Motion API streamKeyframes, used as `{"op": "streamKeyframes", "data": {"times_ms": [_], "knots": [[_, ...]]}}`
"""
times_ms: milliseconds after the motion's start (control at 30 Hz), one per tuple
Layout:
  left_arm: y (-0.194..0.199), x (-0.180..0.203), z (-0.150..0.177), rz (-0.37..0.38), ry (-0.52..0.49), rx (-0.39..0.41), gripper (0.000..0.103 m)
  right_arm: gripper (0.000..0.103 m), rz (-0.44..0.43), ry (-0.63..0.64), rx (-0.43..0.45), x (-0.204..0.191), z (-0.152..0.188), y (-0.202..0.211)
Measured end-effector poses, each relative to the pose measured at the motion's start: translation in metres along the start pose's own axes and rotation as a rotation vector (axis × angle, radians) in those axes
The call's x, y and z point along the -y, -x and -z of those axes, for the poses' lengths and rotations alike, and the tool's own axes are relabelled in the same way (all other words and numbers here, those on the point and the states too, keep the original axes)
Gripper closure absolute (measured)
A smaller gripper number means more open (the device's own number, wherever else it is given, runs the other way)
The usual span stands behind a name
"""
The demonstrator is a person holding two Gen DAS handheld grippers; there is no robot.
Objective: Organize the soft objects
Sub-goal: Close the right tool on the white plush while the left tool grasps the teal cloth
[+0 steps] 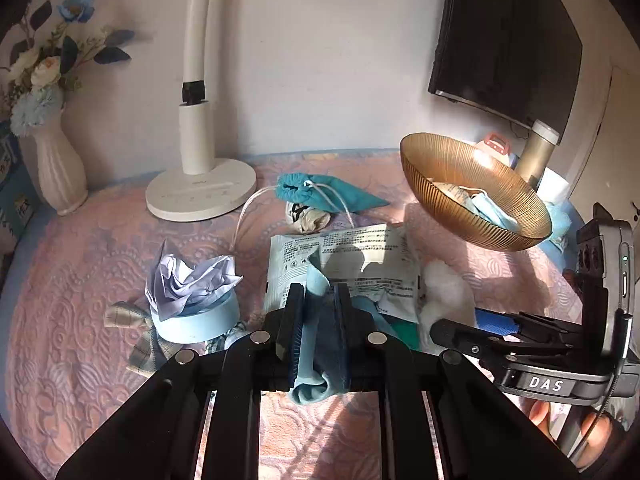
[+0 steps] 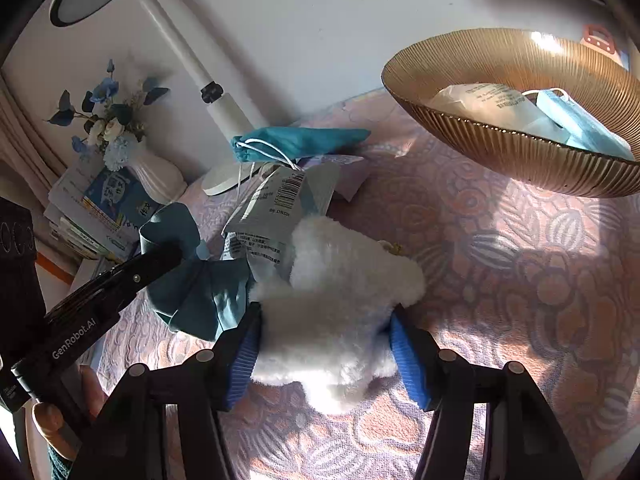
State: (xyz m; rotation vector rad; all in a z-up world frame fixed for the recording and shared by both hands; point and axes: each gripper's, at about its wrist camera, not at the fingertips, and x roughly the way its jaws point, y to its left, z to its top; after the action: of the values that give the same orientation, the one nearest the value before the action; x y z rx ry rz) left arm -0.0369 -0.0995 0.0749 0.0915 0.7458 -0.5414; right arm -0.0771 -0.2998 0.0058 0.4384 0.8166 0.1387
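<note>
Currently the left hand-held gripper (image 1: 318,320) is pinched fully onto a thin blue cloth (image 1: 310,344), limp and light, so it will drape and slip. The right hand-held gripper (image 2: 326,344) is part-closed around a white plush toy (image 2: 340,300) on the surface (image 2: 500,280); it is compressible and best taken mid-body. The amber bowl (image 2: 500,152) is judged the destination.

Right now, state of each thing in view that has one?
left hand-held gripper: shut on light blue cloth
right hand-held gripper: pads against white fluffy toy
amber bowl: tilted, holds face mask and packet
teal drawstring pouch: cinched shut, lying flat
</note>
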Motion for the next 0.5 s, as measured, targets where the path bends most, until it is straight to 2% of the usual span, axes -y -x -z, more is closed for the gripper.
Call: {"op": "streamKeyframes", "data": {"times_ms": [167,233,267,300,367,500], "knots": [[0.031,0.012,-0.007,0.025,-0.037,0.067,0.090,0.045,0.014,0.000,0.051,0.005,0.001,0.016],[0.035,0.013,-0.006,0.002,-0.063,0.082,0.064,0.045,0.015,-0.005,0.056,0.008,0.002,0.020],[0.032,0.011,-0.005,-0.019,-0.070,0.074,0.034,0.045,0.016,-0.006,0.062,0.010,0.003,0.023],[0.026,0.009,-0.003,-0.046,-0.073,0.049,0.013,0.045,0.019,-0.004,0.066,0.011,0.003,0.026],[0.015,0.006,0.003,-0.075,-0.084,0.008,0.012,0.045,0.033,0.010,0.065,0.012,0.005,0.026],[0.007,0.019,0.017,-0.061,-0.179,-0.018,0.012,0.045,0.020,-0.014,0.046,0.021,0.005,0.020]]}}
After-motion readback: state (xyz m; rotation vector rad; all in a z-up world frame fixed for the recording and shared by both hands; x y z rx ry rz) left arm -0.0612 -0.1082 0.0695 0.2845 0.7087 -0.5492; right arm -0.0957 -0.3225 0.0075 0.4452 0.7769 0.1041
